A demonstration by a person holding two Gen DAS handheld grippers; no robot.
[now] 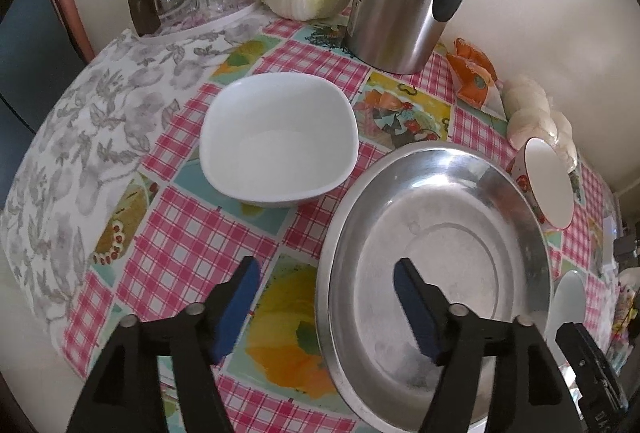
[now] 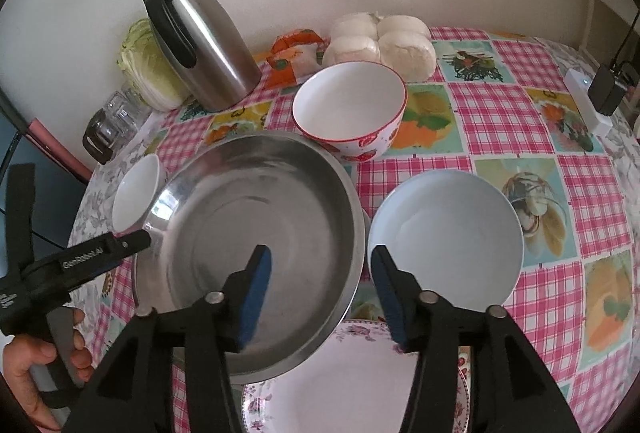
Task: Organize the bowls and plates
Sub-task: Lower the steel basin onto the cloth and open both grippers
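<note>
A: Where did the wide round steel basin (image 2: 264, 217) sit?

B: On the desk (image 2: 520, 121) with its pink checked cloth, overlapping the near flowered white plate (image 2: 352, 393). A pale blue round plate (image 2: 448, 233) lay just right of it, a strawberry-patterned white bowl (image 2: 350, 111) beyond, and a squarish white bowl (image 1: 278, 139) to the far left.

A: And the jaws?

B: The left gripper (image 1: 326, 307) stood apart astride the basin's left rim, pressing nothing. The right gripper (image 2: 322, 291) was also apart, straddling the right rim, pads clear of the metal.
</note>
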